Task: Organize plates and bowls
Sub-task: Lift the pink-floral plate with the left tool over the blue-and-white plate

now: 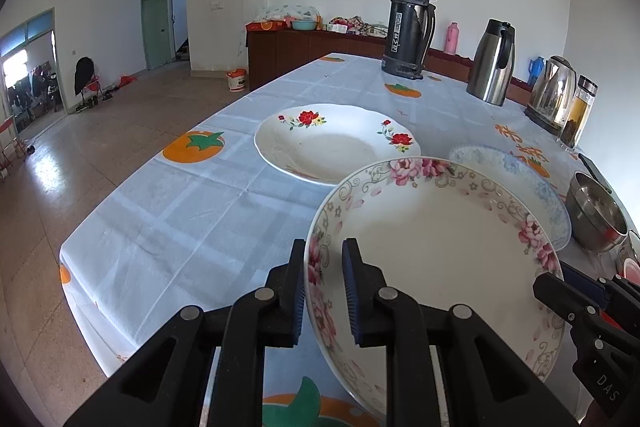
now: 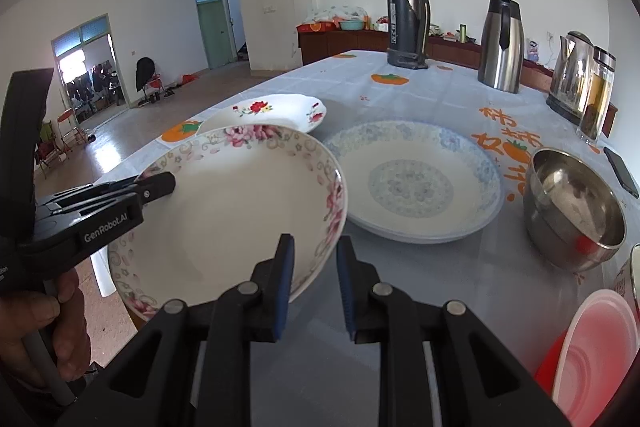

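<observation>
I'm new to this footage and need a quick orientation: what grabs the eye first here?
A pink-flowered plate is lifted off the table, both grippers clamped on its rim: the left gripper on one side, the right gripper on the opposite side. Behind it on the persimmon-print tablecloth lie a red-flowered plate and a blue-patterned plate, with a steel bowl beside that one.

Bare tablecloth [image 1: 192, 211] lies open left of the red-flowered plate [image 1: 336, 143]; the blue-patterned plate [image 2: 416, 183] and steel bowl [image 2: 576, 207] crowd the right side; the black flask [image 1: 408, 27], steel jug [image 1: 490, 63] and kettle [image 1: 554, 95] line the far edge.
</observation>
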